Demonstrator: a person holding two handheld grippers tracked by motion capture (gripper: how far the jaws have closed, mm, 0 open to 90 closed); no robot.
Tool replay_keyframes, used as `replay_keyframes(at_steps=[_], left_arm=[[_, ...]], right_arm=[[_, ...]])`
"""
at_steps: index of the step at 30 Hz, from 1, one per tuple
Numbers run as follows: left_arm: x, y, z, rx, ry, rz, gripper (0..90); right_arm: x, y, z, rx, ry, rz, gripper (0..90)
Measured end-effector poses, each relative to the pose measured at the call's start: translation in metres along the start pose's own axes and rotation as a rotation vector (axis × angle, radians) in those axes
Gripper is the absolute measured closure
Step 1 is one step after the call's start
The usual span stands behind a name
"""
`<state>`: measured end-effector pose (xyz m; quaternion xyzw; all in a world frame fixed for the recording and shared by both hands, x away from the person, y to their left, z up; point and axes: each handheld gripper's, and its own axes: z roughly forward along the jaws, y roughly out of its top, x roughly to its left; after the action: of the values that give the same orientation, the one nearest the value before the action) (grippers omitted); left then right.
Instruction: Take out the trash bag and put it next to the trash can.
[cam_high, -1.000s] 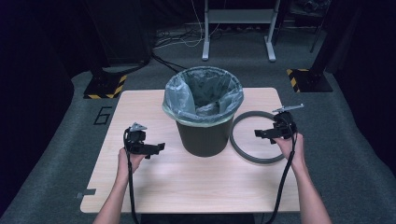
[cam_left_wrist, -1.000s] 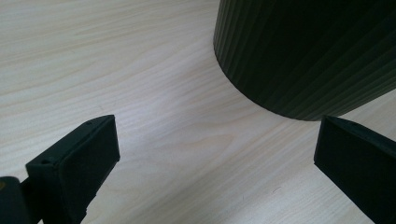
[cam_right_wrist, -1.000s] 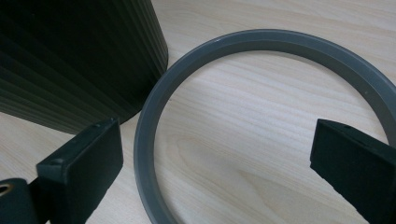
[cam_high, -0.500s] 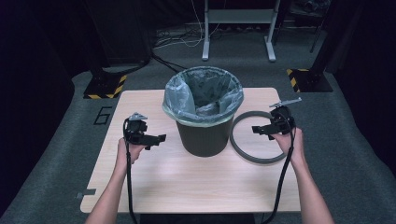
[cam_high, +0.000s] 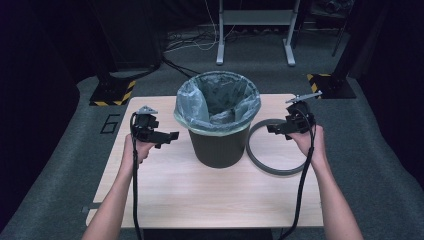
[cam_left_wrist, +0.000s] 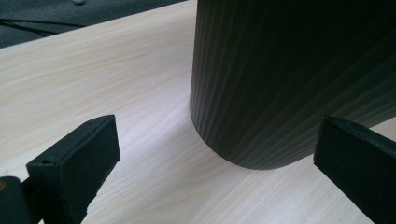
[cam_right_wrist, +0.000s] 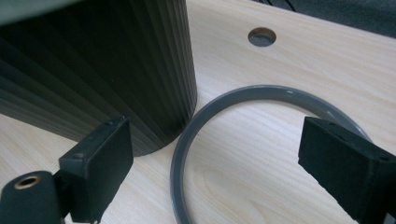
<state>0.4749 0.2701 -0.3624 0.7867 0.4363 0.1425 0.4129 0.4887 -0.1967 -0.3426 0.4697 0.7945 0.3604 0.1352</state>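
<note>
Both grippers hang with jaws apart and empty, left gripper (cam_high: 167, 137) at nine o'clock of the lined bin (cam_high: 218, 120), right gripper (cam_high: 274, 129) at three. The grey ring (cam_high: 265, 162) lies on the table (cam_high: 210, 197) touching the bin's base; next, I'd guess, the hands close on the bag's rim

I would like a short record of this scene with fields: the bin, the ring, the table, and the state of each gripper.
bin: dark ribbed bin standing upright at the table's middle, lined with a grey bag folded over its rim
ring: grey ring lying flat on the table, right of the bin, close to its base
table: light wooden table
left gripper: left gripper held left of the bin, jaws open, nothing between them
right gripper: right gripper above the ring, jaws open, holding nothing
</note>
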Motion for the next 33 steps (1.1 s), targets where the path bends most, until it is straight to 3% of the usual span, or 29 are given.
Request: replay_keyframes(at_steps=[14,26,33], left_arm=[[0.006,0.029,-0.02,-0.038,-0.003,-0.03,1.4],[0.003,0.055,-0.035,-0.07,0.019,-0.017,2.0],[-0.001,0.071,-0.038,-0.08,0.026,-0.001,3.8]], right_arm=[[0.008,0.036,-0.018,-0.029,0.008,-0.006,11.0],[0.014,0.061,-0.034,-0.068,0.002,-0.01,13.7],[0.023,0.077,-0.034,-0.079,0.005,-0.019,15.6]])
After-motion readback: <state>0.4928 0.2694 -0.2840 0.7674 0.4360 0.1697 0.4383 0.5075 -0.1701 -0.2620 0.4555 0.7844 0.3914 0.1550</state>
